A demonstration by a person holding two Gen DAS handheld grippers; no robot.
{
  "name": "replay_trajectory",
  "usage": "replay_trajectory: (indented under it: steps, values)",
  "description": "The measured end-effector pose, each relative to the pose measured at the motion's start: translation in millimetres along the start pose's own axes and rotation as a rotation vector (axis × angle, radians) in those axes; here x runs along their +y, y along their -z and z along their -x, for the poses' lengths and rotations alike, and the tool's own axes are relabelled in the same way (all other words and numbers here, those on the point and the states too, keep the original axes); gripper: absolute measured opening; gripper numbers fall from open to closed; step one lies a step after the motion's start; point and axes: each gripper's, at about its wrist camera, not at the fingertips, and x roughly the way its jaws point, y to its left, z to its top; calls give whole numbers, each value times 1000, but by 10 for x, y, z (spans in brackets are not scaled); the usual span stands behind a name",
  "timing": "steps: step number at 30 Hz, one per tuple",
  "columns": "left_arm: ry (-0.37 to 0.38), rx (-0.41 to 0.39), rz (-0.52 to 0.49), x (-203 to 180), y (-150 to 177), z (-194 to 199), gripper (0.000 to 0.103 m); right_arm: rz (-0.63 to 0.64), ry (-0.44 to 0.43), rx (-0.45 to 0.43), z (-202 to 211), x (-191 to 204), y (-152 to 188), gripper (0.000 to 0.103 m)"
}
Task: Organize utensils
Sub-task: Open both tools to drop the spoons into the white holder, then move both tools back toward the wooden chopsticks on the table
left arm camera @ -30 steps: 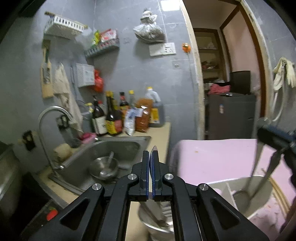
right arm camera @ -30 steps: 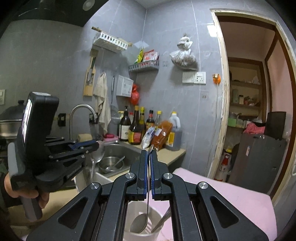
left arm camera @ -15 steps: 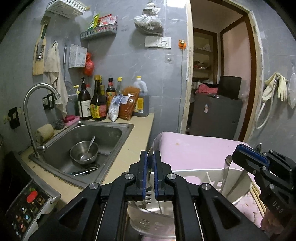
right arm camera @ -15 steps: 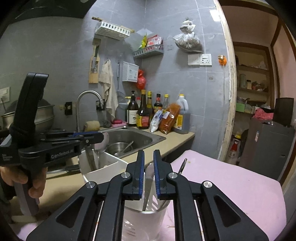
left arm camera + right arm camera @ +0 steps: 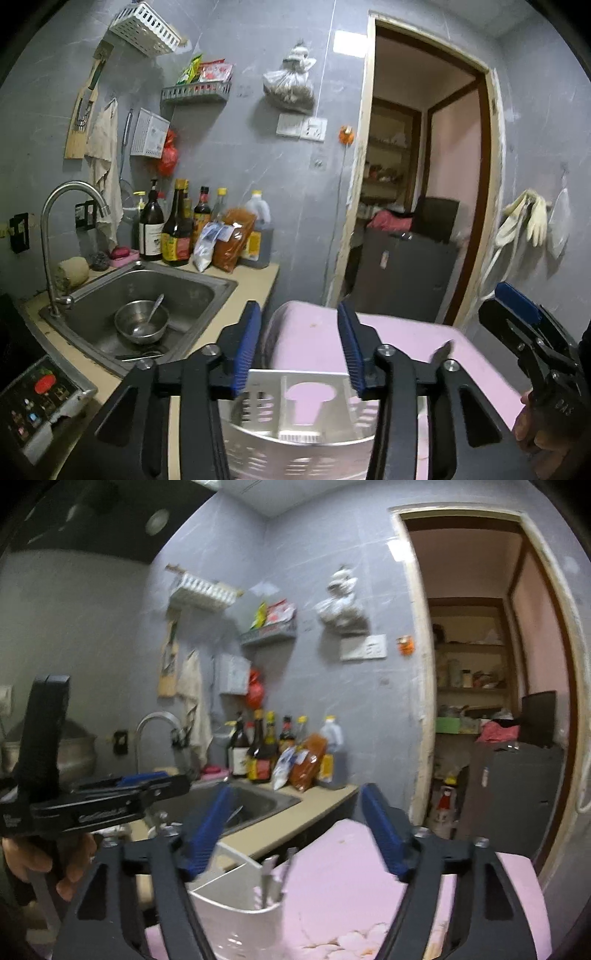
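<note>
A white slotted utensil holder (image 5: pixel 295 417) stands on a pink cloth (image 5: pixel 317 347), right below my left gripper (image 5: pixel 300 345), which is open and empty. In the right wrist view the holder (image 5: pixel 236 915) holds metal utensil handles (image 5: pixel 271 877) standing upright. My right gripper (image 5: pixel 295 830) is open and empty above it. The right gripper also shows at the right edge of the left wrist view (image 5: pixel 532 343); the left gripper shows at the left of the right wrist view (image 5: pixel 92 801).
A steel sink (image 5: pixel 99 314) on the left holds a metal bowl with a spoon (image 5: pixel 142 325) and flat utensils beside it. A tap (image 5: pixel 55 236), sauce bottles (image 5: pixel 177 232) and a beige counter (image 5: pixel 255 280) lie behind. A doorway (image 5: pixel 424 206) opens at the right.
Both grippers have opened and let go of the utensils they held, which now stand in the white holder. Both grippers have lifted slightly.
</note>
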Motion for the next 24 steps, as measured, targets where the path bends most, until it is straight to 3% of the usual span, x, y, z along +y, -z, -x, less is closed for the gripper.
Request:
replay_trajectory:
  steps: [1,3,6,10,12,16,24]
  values:
    - [6,-5,4,-41,-13,25,47,-4,19,-5,47,-51,-28,84]
    - [31,-22,15,-117,-24,74,63,-2,60,-5,125,-132,-60,103]
    - [71,-38,33,-244,-9,138,77,6,125,-16,286,-269,-74,103]
    - [99,-62,12,-477,28,218,86,5,175,-17,492,-459,-53,103]
    - [116,-73,-3,-618,57,263,96,-11,192,-19,606,-559,-32,103]
    - [149,-73,-29,-852,155,267,99,-24,240,-29,868,-753,20,103]
    - [218,27,-93,-1293,456,101,99,20,319,21,1194,-1063,191,103]
